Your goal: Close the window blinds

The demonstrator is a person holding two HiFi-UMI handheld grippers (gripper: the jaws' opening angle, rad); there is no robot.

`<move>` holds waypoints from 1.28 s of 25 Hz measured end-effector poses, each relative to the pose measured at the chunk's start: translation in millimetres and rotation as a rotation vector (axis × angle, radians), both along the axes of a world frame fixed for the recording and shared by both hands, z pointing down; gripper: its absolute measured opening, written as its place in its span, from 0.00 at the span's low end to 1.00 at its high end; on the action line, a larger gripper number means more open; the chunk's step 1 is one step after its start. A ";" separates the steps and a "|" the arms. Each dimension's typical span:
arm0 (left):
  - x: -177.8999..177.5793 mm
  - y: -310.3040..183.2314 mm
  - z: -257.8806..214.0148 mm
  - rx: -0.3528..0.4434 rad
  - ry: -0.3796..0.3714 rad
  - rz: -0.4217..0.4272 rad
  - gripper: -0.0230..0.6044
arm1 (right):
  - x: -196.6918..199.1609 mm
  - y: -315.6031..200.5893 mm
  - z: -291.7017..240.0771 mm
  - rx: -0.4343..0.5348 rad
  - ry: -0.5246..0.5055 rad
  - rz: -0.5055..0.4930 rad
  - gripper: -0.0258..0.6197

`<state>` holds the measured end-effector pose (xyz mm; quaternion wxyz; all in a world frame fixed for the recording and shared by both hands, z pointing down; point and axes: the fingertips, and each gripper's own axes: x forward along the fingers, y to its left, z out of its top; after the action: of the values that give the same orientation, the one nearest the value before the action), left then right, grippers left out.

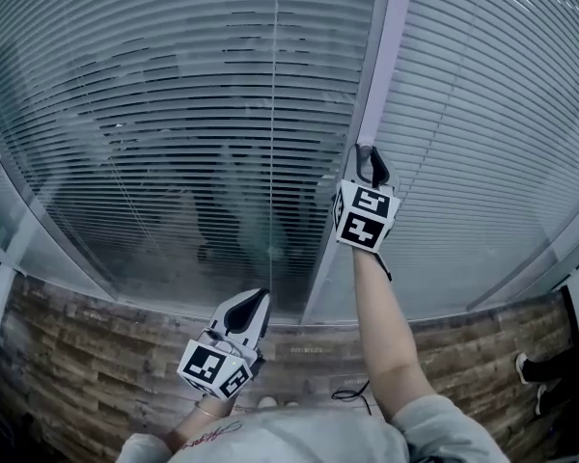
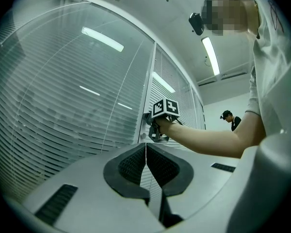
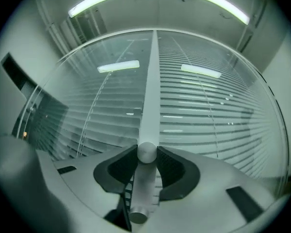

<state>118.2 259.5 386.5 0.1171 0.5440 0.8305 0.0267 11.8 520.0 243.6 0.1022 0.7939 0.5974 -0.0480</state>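
**Head view.** Your right gripper [image 1: 372, 165] sits right of centre, raised to the post [image 1: 381, 56] between the two panes, its jaws pinching a knob there. Your left gripper [image 1: 251, 307] hangs at lower centre, apart from the glass and holding nothing. The blinds [image 1: 174, 85] fill the upper frame. In the left pane dark gaps show between the slats, so I judge they are not fully turned. The right pane looks denser, but I cannot confirm it is closed.

**Left gripper view.** The left gripper [image 2: 146, 147] has its jaws pressed together with nothing between them. Beyond it, at centre frame, your right gripper [image 2: 153, 130] is on the post.

**Right gripper view.** The knob [image 3: 146, 153] stands at lower centre between the pads, which bear on it from both sides. The post runs up the middle of the frame, with slats on either side.

**Progress.** The control is gripped. By my reading, the turn that closes the slats is left to do.

**Containers.** There are none in any view.
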 end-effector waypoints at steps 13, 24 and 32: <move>-10.7 4.4 9.0 -0.003 -0.017 0.031 0.07 | 16.8 -6.0 5.5 -0.246 -0.811 -0.008 0.24; -8.5 1.4 11.0 -0.009 -0.024 0.017 0.07 | 19.8 -6.8 17.1 -0.365 -1.123 -0.014 0.24; -17.0 1.0 5.9 -0.006 -0.026 0.039 0.07 | 21.6 -8.3 18.9 -0.496 -1.435 -0.005 0.24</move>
<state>101.2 260.5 392.4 0.1291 0.5271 0.8393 0.0335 33.5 511.7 262.5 0.6413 0.5854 0.3542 0.3471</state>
